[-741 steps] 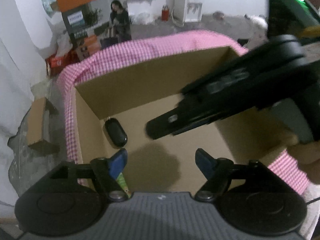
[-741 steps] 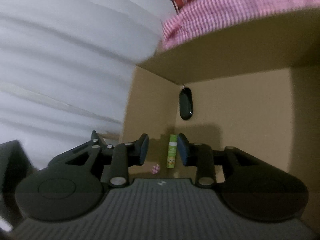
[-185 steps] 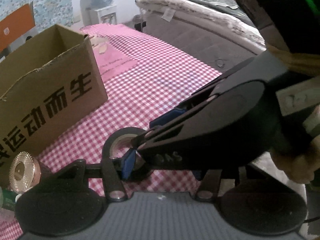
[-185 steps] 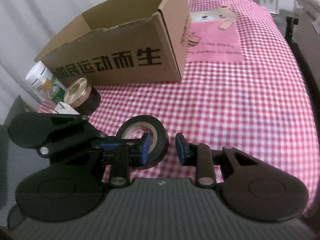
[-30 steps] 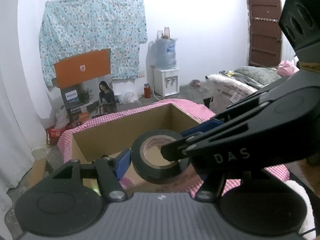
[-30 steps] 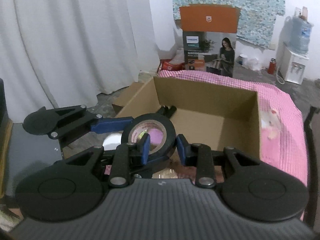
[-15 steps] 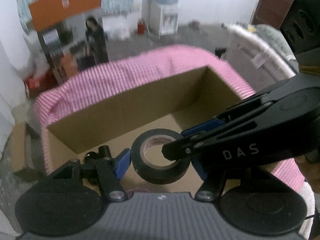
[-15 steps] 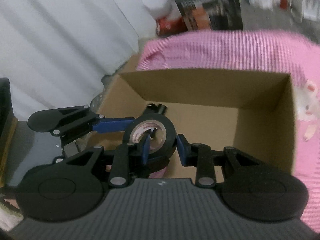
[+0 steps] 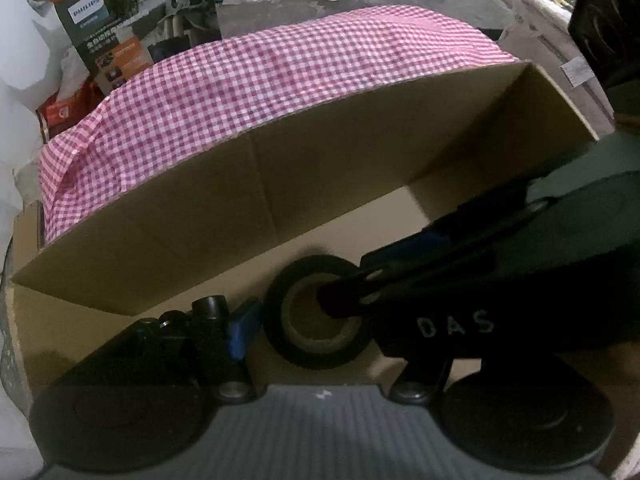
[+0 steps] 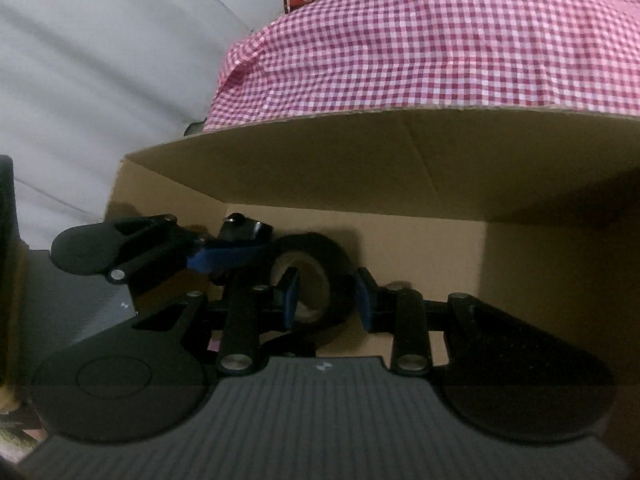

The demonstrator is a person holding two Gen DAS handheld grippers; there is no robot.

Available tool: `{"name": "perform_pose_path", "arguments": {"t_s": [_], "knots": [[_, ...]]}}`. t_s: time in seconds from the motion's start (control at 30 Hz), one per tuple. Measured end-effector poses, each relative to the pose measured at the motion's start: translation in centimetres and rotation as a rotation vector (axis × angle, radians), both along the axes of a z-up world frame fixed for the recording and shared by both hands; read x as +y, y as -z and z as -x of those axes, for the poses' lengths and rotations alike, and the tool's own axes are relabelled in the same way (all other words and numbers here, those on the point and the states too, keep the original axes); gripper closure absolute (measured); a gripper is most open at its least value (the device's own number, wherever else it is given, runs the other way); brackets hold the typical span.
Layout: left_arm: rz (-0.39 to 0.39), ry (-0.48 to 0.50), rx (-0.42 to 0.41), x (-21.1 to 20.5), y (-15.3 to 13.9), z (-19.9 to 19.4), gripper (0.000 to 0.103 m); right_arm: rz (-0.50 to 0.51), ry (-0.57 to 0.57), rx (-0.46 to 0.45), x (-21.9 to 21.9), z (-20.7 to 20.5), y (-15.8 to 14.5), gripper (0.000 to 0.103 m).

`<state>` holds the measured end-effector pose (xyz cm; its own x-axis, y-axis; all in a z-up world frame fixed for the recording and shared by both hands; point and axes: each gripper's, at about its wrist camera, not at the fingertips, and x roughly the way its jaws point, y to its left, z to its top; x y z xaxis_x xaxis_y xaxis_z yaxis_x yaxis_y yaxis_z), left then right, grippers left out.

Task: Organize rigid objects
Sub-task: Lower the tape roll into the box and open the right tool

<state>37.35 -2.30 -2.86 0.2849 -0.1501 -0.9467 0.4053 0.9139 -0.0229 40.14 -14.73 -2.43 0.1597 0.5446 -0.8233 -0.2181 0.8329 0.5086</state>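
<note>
Tape roll held by my two tools inside cardboard box: right tool pinches its wall, left tool spans its rim; release pending; dark item already boxed

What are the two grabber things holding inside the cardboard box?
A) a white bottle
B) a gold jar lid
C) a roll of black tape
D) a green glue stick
C: the roll of black tape sits between the left gripper pads, and the right gripper pinches its wall, one finger through the hole, down inside the cardboard box.
</note>
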Motion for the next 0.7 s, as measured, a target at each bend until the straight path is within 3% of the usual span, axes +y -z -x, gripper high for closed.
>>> {"name": "perform_pose_path", "arguments": {"t_s": [0.17, 0.27, 0.5, 0.7], "knots": [[0.002, -0.003, -0.005, -0.3, -0.2, -0.1, 0.029, -0.038, 0.017, 0.009, -0.4, -0.7, 0.8, 0.067], [0.020, 0.004, -0.032, 0.0, -1.4, 0.6, 0.021, -0.060, 0.036, -0.027, -0.7, -0.7, -0.2, 0.052], [0.057, 0.026, -0.159, 1.0, -6.3, 3.9, 0.014, -0.116, 0.101, -0.181, -3.5, 3.1, -6.1, 0.028], [0.114, 0.007, -0.247, 3.0, -11.1, 7.4, 0.013, -0.116, 0.139, -0.367, -5.9, 9.8, -12.5, 0.023]]}}
